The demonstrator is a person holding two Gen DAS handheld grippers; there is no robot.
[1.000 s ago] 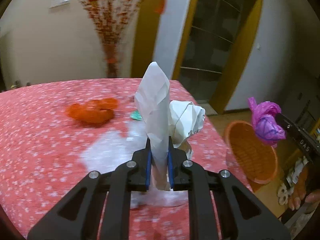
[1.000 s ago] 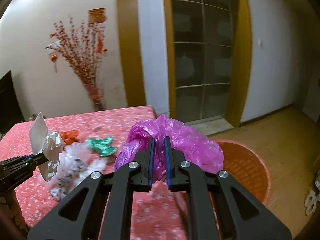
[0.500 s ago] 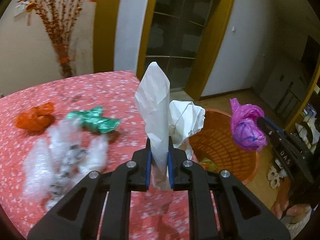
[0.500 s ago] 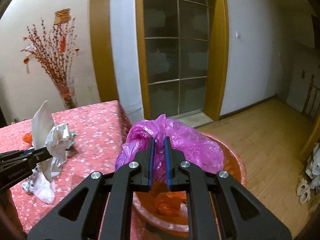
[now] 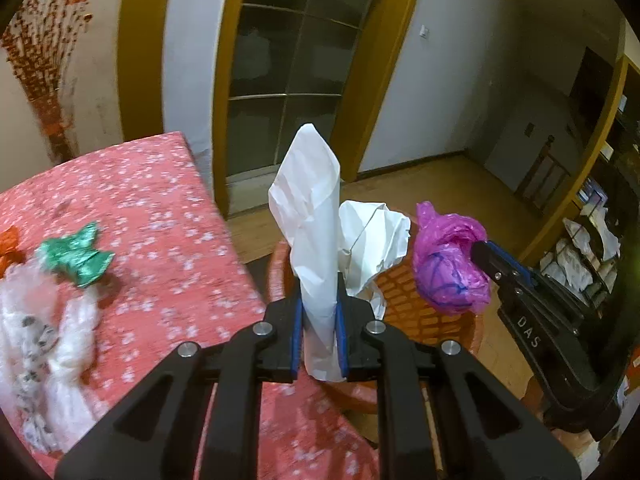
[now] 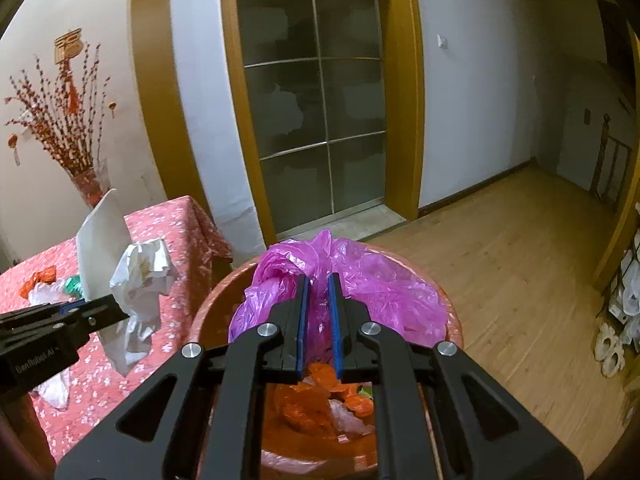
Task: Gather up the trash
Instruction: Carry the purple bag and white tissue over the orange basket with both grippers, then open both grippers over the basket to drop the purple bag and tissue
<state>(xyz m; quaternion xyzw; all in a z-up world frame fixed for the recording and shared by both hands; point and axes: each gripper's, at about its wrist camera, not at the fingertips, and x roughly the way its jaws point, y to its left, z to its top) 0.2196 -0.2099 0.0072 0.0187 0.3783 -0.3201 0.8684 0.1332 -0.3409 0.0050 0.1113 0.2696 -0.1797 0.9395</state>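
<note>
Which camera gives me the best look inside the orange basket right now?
The right wrist view: it looks down into the basket, showing orange and clear trash on its bottom beneath the pink bag. The left wrist view shows only part of the basket's lattice wall and rim, behind the white paper.

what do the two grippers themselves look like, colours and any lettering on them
Both are matte black with open triangular cut-outs in the linkage arms, silver round pivot screws and blue pads lining the jaws. The right gripper shows white "DAS" lettering on its side in the left wrist view. The left gripper carries faint grey lettering, too blurred to read surely.
</note>
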